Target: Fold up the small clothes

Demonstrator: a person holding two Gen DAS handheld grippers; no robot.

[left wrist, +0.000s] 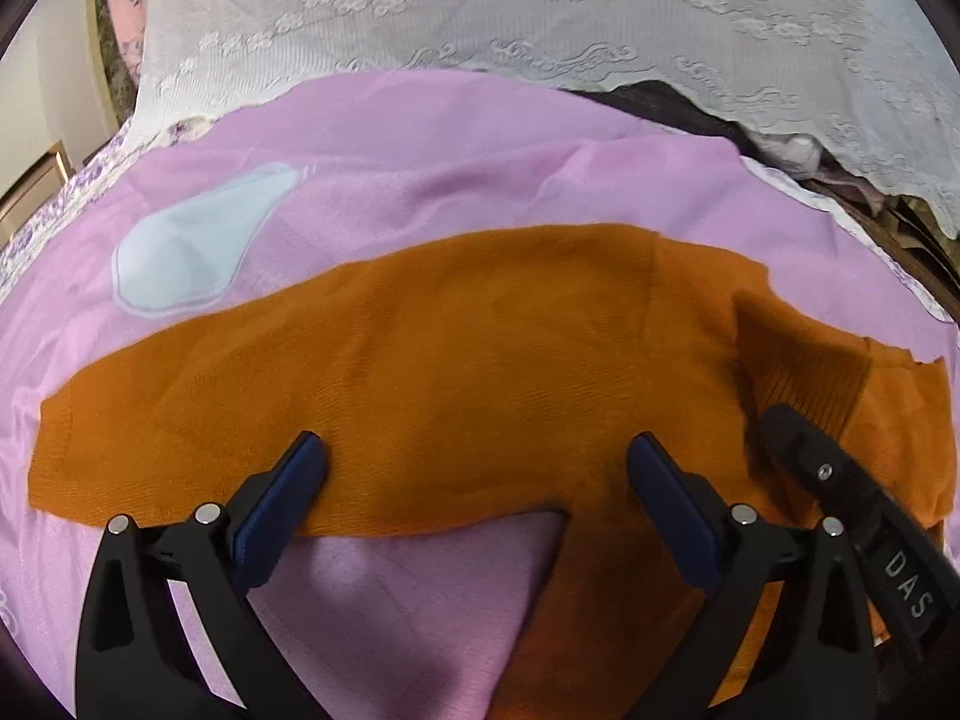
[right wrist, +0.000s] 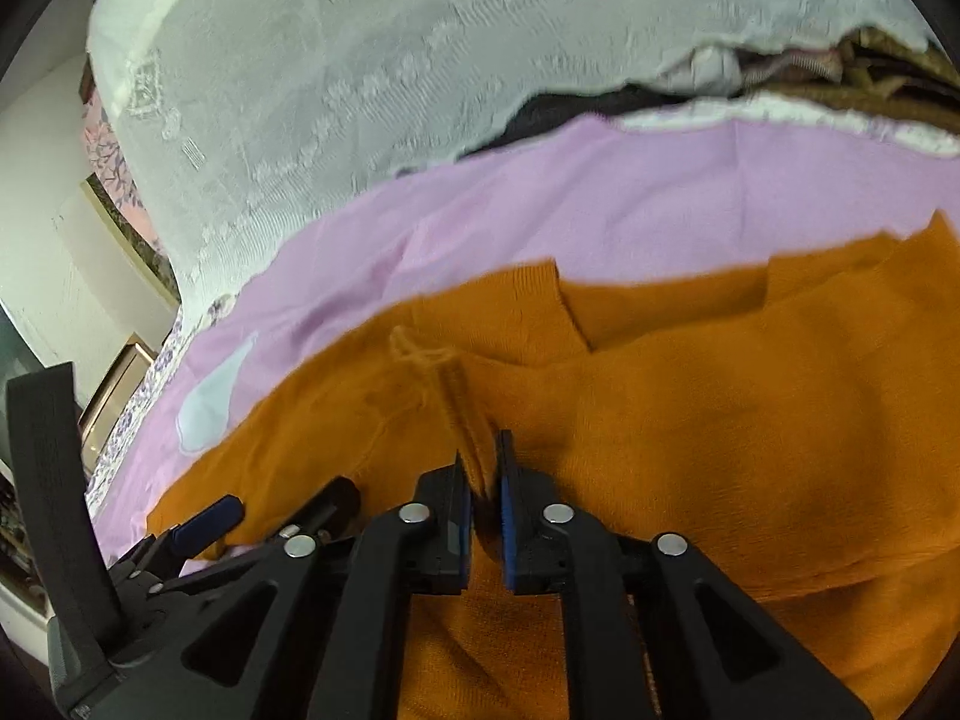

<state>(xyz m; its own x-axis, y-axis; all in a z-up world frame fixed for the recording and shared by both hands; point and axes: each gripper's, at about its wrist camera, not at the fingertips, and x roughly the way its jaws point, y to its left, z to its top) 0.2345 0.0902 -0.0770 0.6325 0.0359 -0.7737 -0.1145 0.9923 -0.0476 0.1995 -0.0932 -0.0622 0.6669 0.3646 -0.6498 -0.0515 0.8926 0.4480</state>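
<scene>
An orange knit sweater lies spread on a pink cloth. My left gripper is open, its blue-padded fingers hovering over the sweater's near edge. My right gripper is shut on a ribbed edge of the orange sweater, pinching a raised fold between the pads. The right gripper also shows at the right of the left wrist view, on the ribbed part. The left gripper shows at the lower left of the right wrist view.
A pale blue patch sits on the pink cloth at the left. A white lace cover drapes behind. Dark clutter lies at the back right. Wooden furniture stands at the far left.
</scene>
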